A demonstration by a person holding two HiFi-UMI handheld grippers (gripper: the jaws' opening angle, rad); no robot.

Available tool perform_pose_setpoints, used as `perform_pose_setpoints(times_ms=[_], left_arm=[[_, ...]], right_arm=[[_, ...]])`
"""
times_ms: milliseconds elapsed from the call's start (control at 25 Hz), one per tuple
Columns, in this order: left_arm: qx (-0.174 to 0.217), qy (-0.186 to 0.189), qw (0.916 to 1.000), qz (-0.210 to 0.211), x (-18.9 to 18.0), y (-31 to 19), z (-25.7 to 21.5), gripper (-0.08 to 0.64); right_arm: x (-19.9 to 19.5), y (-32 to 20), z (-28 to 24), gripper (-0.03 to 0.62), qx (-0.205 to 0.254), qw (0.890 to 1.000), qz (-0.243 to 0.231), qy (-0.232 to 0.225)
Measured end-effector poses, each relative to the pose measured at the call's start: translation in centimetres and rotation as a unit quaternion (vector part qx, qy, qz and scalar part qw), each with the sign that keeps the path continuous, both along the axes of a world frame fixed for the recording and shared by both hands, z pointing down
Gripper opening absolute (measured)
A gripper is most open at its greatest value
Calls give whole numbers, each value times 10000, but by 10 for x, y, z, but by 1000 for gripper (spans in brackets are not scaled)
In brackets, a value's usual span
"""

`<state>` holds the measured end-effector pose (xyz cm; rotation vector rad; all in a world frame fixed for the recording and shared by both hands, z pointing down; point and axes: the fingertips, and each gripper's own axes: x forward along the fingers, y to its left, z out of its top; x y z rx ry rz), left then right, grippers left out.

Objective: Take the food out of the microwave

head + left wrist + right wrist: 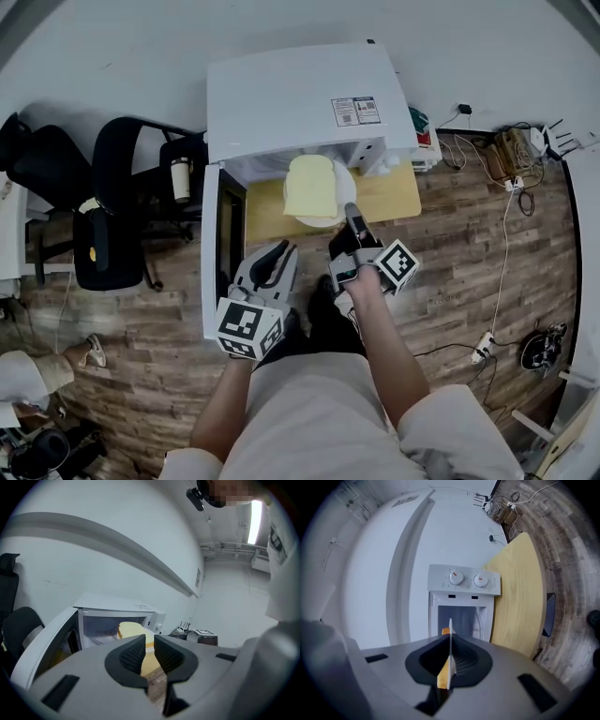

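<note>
Wood-plank floor (pixel 469 281) beneath everything, white wall behind. Against that wall, a white microwave (pixel 281 94) on a yellow-topped table (pixel 398 192). Left of it in the head view, a black chair (pixel 108 225). Microwave door (pixel 212 253) swung wide open to the left; cavity (pixel 461 620) lit and holding no dish in the right gripper view. Left gripper (pixel 281 251) just beside the inner face of the open door, pointing toward the opening, jaws a narrow slit apart with nothing between them. Right gripper (pixel 352 220) pointing almost level at the microwave front, jaws clamped tight on the near rim of a white plate (pixel 345 183), seen edge-on in that gripper's own view. Plate held in the air at the mouth of the cavity, over the table and mostly clear of the opening. On the plate, a pale yellow slice of food (pixel 309 186), lying flat and covering most of it.
</note>
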<state>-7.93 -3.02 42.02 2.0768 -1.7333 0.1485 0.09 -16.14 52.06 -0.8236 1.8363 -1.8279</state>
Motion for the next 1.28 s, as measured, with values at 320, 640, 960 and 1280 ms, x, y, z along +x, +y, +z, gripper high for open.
perform_pose_setpoints(times_ms=[320, 640, 960, 1280], left_arm=[[159, 36, 9995, 283, 17, 41, -12, 54], [296, 34, 9986, 442, 31, 79, -23, 38], [365, 17, 9975, 607, 46, 105, -29, 32], [459, 12, 9963, 722, 59, 124, -35, 20]], right_arm=[[31, 48, -30, 9, 71, 9993, 367, 48], [60, 91, -68, 10, 184, 9974, 693, -42], [79, 127, -93, 11, 265, 9963, 813, -122], [88, 155, -106, 11, 341, 9958, 840, -135]])
